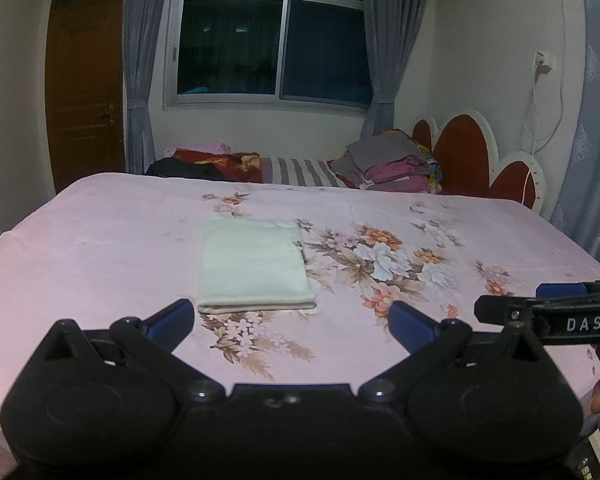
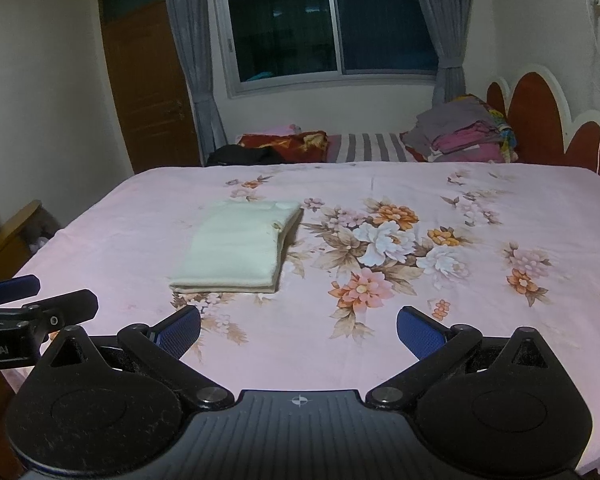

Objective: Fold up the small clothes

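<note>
A cream garment (image 1: 254, 265) lies folded into a flat rectangle on the pink floral bed sheet (image 1: 100, 248); the right wrist view shows the same garment (image 2: 240, 249) left of centre. My left gripper (image 1: 292, 322) hangs open just short of the garment's near edge, nothing between its blue pads. My right gripper (image 2: 299, 330) is open too, empty, above the sheet (image 2: 480, 320) to the right of the garment. Each gripper shows at the edge of the other's view: the right gripper (image 1: 540, 306) at far right, the left gripper (image 2: 40, 300) at far left.
A pile of folded clothes (image 1: 392, 162) sits at the far side near the red headboard (image 1: 464, 156). Striped and red bedding (image 1: 292, 172) lies along the back. A door (image 1: 86, 92) and a curtained window (image 1: 268, 44) stand behind. A wooden shelf (image 2: 16, 232) is at left.
</note>
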`<control>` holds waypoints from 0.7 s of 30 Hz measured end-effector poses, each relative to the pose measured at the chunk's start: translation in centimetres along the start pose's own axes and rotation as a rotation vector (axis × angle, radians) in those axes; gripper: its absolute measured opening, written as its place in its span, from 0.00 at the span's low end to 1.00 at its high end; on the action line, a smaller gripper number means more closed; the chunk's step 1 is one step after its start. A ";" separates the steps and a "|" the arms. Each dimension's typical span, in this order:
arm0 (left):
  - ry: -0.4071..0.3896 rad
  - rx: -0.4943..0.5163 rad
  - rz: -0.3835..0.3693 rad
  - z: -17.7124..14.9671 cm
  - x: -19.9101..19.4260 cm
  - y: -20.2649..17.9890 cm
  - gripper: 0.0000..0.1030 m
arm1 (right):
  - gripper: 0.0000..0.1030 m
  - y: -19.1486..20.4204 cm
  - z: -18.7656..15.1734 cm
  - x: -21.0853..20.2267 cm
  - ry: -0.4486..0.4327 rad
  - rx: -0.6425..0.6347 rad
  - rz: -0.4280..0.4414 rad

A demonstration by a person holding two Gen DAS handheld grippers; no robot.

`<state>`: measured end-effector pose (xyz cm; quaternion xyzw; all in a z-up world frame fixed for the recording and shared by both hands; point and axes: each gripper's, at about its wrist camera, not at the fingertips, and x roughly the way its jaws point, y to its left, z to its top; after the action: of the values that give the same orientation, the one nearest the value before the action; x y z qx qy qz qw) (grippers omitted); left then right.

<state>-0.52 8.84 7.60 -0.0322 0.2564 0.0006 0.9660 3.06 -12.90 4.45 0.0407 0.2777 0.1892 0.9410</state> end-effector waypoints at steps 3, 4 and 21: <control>0.001 0.002 -0.004 0.1 0.2 -0.1 1.00 | 1.00 -0.2 -0.1 -0.1 0.001 0.003 -0.003; 0.000 0.003 -0.004 0.0 0.2 -0.2 1.00 | 1.00 -0.4 -0.2 -0.2 0.002 0.003 -0.004; 0.002 0.001 0.001 -0.4 0.0 -0.3 1.00 | 1.00 -0.7 -0.4 -0.7 0.005 0.004 -0.007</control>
<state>-0.77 8.54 7.25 -0.0318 0.2573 0.0008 0.9658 2.54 -13.81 4.33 0.0412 0.2807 0.1857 0.9408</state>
